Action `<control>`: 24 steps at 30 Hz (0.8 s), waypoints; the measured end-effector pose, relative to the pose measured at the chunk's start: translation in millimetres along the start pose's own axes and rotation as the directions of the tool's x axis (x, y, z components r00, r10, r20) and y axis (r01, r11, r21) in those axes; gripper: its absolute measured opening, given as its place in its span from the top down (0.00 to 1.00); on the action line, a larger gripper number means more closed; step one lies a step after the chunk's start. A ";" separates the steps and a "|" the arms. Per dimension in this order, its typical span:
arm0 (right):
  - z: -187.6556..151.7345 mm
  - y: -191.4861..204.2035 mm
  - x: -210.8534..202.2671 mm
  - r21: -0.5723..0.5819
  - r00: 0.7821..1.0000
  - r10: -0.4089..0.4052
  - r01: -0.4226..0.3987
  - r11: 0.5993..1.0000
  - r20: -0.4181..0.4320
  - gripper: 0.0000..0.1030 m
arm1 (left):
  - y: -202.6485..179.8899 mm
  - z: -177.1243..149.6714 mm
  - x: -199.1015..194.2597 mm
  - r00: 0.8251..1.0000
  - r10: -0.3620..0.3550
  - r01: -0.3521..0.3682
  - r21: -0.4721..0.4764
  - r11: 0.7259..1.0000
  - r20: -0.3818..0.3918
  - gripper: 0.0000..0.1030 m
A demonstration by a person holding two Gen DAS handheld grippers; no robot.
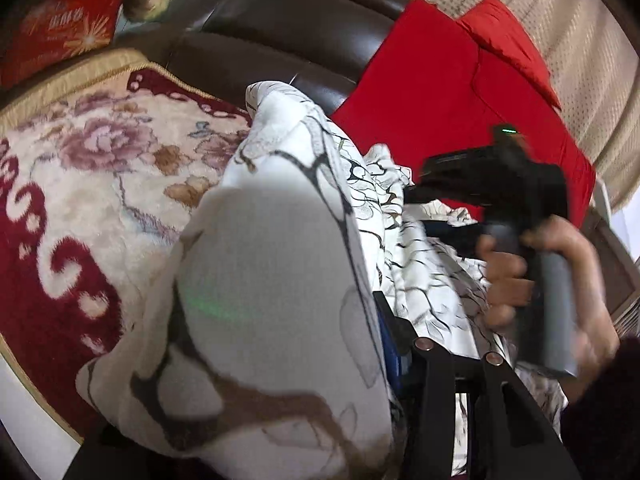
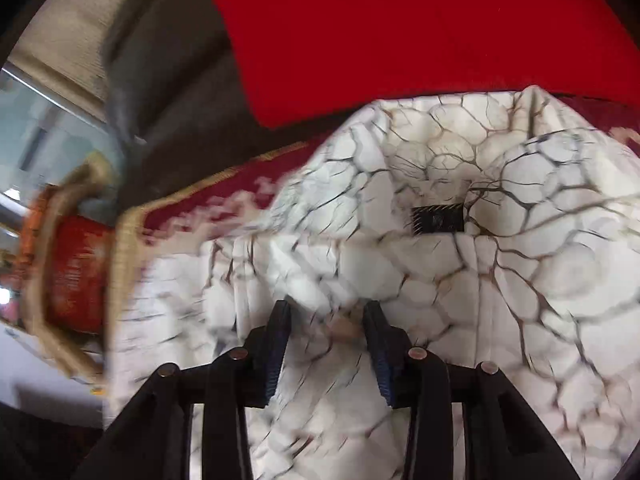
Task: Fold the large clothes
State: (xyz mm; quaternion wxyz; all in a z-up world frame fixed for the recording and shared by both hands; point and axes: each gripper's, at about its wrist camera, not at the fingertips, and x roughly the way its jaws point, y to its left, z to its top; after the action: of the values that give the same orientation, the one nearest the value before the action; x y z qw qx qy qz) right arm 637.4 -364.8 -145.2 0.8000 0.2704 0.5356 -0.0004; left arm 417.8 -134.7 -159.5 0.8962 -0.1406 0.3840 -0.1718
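A large white garment with a dark branching pattern (image 1: 280, 264) lies bunched on a floral rug. In the left wrist view a fold of it drapes over my left gripper and hides the left finger; only the right finger (image 1: 390, 344) shows, against the cloth. The right gripper (image 1: 420, 196) shows there as a black body held by a hand, its tips at the garment. In the right wrist view the garment (image 2: 460, 208) fills the frame, with a black label (image 2: 436, 220) near its collar. My right gripper (image 2: 326, 312) is open just above the cloth.
A cream and dark red floral rug (image 1: 92, 176) covers the seat. A dark brown sofa back (image 1: 288, 28) stands behind. Red cloth (image 1: 452, 92) lies on the sofa, also in the right wrist view (image 2: 400, 28). A red cushion (image 1: 64, 28) sits at top left.
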 end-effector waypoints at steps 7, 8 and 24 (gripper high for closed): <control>21.1 2.5 10.2 -0.009 0.999 -0.009 0.009 1.000 -0.046 0.59 | -8.4 -7.6 -8.6 0.999 0.037 -0.038 0.057 0.998 0.013 0.52; 21.2 1.2 7.5 -0.004 0.999 0.005 -0.005 1.000 -0.040 0.59 | -8.9 -7.9 -9.0 0.999 0.039 -0.040 0.057 0.998 0.013 0.52; -66.4 -101.1 -153.2 0.091 0.968 0.139 -0.161 0.983 0.208 0.68 | 26.1 -1.2 13.6 0.992 -0.108 0.092 -0.211 0.973 -0.066 0.24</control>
State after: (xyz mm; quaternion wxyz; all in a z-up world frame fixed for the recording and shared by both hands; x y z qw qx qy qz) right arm 485.9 -466.7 -76.1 0.8320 0.3514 0.4292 0.0041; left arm 430.9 -117.0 -179.0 0.8513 -0.2458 0.4267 -0.1809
